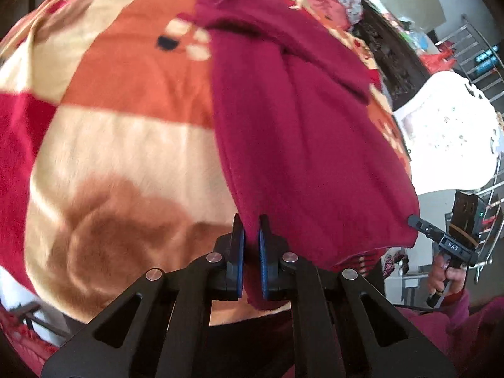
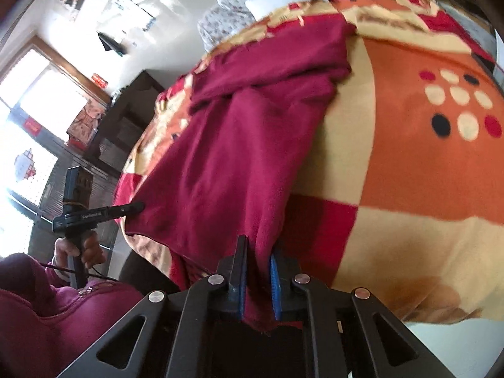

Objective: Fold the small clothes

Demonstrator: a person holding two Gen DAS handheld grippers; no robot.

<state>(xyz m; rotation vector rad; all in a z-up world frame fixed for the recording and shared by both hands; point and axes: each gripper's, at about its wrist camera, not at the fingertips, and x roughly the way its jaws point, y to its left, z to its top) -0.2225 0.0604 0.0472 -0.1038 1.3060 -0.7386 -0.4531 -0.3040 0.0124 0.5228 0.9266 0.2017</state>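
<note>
Where the bed's checked blanket [image 1: 126, 145] meets its near edge, one dark red knitted garment [image 1: 299, 132] lies lengthwise, its near hem lifted off the blanket at both corners.

Left hand-held gripper [image 1: 251, 236]: closed on the hem's left corner, cloth pinched between the blue pads [image 1: 240, 252]; also seen from the right wrist view [image 2: 138, 206].

Right hand-held gripper [image 2: 258, 258]: closed on the hem's right corner, cloth bunched between the jaws; its tip touches the garment's edge in the left wrist view [image 1: 414, 220]; a hand [image 1: 447, 275] holds its grip.

Garment, far end: a sleeve [image 1: 315, 53] folded across the body, resting flat on the blanket.

Open room: bare blanket spreads wide on the garment's left side [image 2: 409, 157]; on its other side only a narrow strip remains before the bed's edge.

Beyond: floral pillow [image 2: 239, 3], dark wooden cabinet [image 2: 126, 126], white chair [image 1: 453, 132].
</note>
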